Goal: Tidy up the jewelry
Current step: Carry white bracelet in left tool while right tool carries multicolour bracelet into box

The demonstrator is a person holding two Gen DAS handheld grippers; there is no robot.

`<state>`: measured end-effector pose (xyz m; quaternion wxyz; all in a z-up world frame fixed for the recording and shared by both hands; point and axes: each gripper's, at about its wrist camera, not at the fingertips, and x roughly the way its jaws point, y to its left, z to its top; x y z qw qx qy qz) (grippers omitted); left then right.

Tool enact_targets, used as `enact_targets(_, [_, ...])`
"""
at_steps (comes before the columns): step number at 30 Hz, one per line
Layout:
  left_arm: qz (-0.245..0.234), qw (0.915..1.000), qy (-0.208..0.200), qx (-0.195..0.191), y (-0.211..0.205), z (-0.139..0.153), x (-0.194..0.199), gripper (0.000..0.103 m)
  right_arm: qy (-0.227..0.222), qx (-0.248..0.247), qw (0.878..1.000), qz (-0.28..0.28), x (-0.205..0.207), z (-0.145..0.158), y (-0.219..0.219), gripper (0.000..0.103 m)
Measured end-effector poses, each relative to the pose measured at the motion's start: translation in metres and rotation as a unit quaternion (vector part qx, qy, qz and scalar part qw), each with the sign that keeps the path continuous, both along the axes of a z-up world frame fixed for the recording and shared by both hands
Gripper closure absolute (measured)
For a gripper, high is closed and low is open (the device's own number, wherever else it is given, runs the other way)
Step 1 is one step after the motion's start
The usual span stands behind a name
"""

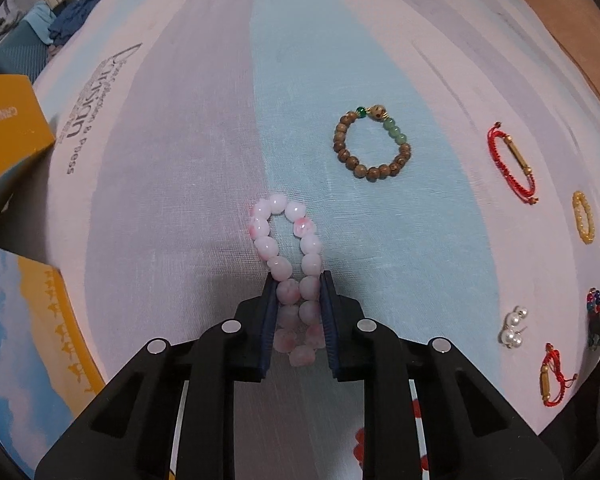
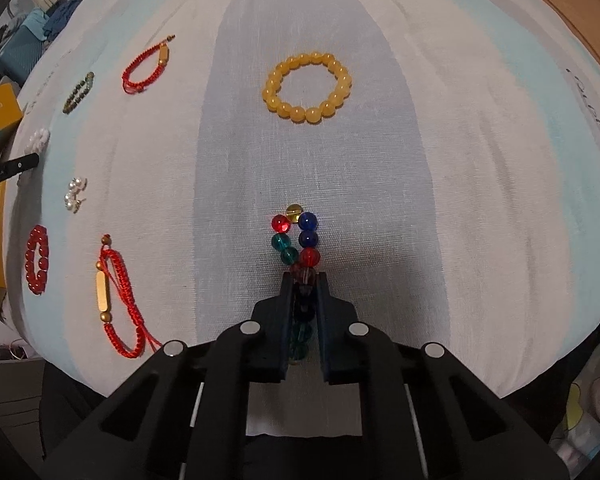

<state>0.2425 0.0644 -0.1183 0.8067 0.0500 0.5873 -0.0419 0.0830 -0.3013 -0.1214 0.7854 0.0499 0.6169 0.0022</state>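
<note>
My left gripper (image 1: 299, 280) is shut on a pink bead bracelet (image 1: 288, 236), squeezed into a long loop that lies on the striped cloth (image 1: 204, 160). My right gripper (image 2: 305, 276) is shut on a multicoloured glass bead bracelet (image 2: 298, 236), its far end resting on the cloth (image 2: 460, 160). A brown and green bead bracelet (image 1: 372, 144) lies ahead of the left gripper. A yellow bead bracelet (image 2: 307, 87) lies ahead of the right gripper.
Two red cord bracelets (image 2: 146, 66) (image 2: 116, 300), a red bead bracelet (image 2: 36, 260), pearl earrings (image 2: 75, 194) and a dark bead bracelet (image 2: 78, 92) lie at the left of the right wrist view. Yellow boxes (image 1: 8, 128) stand at the cloth's left edge.
</note>
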Motion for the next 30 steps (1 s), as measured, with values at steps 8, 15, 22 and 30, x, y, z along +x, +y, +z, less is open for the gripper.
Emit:
enact_targets(8, [0.006,0.9997,-0.019,-0.013,0.004,0.018,-0.007,0.083,-0.026,0.015,0.999,-0.013,-0.027,0.042,-0.008,0.094])
enact_targets(15, [0.006,0.9992,-0.036,-0.019,0.003,0.035,-0.022,0.083,-0.053,0.023,0.998,-0.016,-0.024,0.052,-0.020,0.094])
enact_targets(22, [0.008,0.9980,-0.056,-0.028,0.003,0.059,-0.041,0.083,-0.083,0.024,0.996,-0.013,-0.026,0.085,-0.006,0.094])
enact_targets(30, [0.015,0.9955,-0.085,-0.038,0.017,0.096,-0.069,0.083,-0.112,0.023,0.993,0.006,-0.011,0.116,0.042,0.094])
